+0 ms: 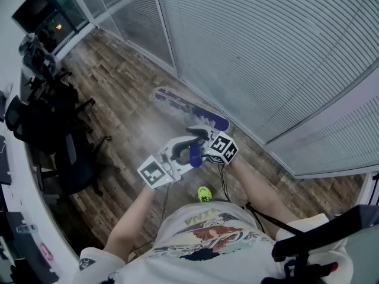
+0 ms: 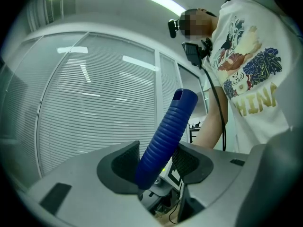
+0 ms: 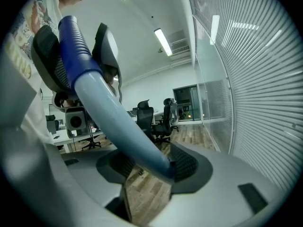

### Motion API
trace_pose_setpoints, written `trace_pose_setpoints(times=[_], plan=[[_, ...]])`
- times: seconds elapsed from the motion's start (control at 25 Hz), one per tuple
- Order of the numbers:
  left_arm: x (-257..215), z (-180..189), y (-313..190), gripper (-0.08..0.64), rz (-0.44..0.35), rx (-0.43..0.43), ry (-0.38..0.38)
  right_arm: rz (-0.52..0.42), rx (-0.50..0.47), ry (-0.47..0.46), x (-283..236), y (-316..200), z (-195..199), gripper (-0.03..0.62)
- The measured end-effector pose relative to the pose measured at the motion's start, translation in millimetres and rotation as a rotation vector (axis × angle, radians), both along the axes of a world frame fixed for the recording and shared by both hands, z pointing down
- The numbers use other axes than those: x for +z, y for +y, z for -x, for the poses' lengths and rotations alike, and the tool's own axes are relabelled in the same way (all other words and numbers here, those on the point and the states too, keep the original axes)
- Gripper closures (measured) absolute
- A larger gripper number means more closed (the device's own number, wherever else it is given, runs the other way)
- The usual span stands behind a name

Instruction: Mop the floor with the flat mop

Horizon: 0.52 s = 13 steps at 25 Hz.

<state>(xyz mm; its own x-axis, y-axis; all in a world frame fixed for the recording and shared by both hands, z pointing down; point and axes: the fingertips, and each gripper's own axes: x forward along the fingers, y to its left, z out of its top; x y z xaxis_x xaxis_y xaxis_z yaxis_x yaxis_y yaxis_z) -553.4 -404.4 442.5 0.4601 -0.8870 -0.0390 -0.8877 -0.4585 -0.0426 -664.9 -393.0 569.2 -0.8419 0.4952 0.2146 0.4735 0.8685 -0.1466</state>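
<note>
The flat mop's blue-edged head [image 1: 189, 107] lies on the wood floor close to the glass wall. Its handle rises toward me. My left gripper [image 1: 189, 155] sits at the handle's top, pads closed on the ribbed dark-blue grip [image 2: 168, 134], which fills the gap between them [image 2: 158, 167]. My right gripper [image 1: 199, 137] is just below it on the pale-blue pole [image 3: 118, 122]. The pole runs down between its pads and bears on the right one [image 3: 149, 167]. In the right gripper view, the left gripper [image 3: 78, 56] shows at upper left around the grip.
A glass wall with blinds [image 1: 266, 52] runs along the right, a step from the mop head. Black office chairs [image 1: 53, 129] and a desk edge [image 1: 23, 218] line the left. My green shoe [image 1: 204, 193] is under the grippers. Cables hang from both grippers.
</note>
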Motion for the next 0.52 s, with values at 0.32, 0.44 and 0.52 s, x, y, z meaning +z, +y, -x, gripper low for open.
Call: trace_pose_setpoints(times=[0.32, 0.44, 0.52], plan=[[1.6, -5.4, -6.4, 0.357, 0.014, -0.011, 0.006, 0.011, -0.001, -0.015, -1.7, -6.8, -6.1, 0.385], [1.5, -5.2, -12.1, 0.357, 0.018, -0.013, -0.004, 0.015, 0.002, -0.023, -2.3, -12.1, -5.9, 0.385], [2.9, -4.8, -14.2, 0.357, 0.019, -0.016, -0.008, 0.018, 0.001, -0.021, -0.8, -13.1, -5.7, 0.385]])
